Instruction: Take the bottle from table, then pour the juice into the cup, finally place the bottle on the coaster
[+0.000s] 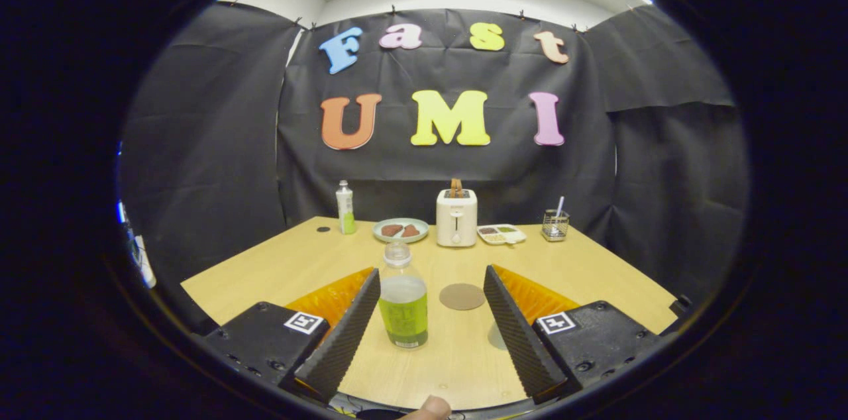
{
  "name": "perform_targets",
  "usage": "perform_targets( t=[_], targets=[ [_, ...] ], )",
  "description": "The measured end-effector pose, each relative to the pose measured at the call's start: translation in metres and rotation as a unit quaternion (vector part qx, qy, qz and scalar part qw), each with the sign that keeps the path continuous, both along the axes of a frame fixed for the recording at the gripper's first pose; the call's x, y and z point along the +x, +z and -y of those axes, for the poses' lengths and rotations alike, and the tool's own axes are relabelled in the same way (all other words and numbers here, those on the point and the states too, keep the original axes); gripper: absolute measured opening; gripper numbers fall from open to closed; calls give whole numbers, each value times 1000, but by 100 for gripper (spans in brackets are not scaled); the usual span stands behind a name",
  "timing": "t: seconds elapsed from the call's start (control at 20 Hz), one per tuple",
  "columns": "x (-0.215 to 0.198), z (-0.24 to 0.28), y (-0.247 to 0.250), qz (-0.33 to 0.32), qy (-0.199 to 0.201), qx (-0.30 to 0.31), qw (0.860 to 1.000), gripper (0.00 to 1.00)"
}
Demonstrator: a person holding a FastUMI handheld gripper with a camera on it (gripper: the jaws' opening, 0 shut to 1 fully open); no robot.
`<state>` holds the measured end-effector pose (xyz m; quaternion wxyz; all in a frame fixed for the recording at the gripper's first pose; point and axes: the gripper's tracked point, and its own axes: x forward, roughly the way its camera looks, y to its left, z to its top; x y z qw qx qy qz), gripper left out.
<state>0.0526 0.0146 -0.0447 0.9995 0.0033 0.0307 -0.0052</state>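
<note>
While the gripper (430, 287) gapes wide, holding nothing, the bottle (403, 297) stands upright on the desk (596, 274) between its fingers, cap up, nearer the left one.

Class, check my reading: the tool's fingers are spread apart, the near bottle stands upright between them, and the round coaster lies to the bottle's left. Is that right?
One slip. In the gripper view the coaster lies to the right of the bottle, not its left. The tool is open, its fingers apart, with the bottle standing upright between them, nearer the left finger.

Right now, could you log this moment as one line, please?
gripper: open | bottle: upright between fingers, ungrasped | coaster: bare, beside bottle
</note>
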Motion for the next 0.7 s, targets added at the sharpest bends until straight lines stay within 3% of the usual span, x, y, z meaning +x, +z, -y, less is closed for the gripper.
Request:
perform_targets(
  t=[0.4, 0.7],
  targets=[
    [42, -19, -34, -6, -16, -30, 999, 100],
    [65, -28, -49, -8, -18, -10, 1000, 100]
  ],
)
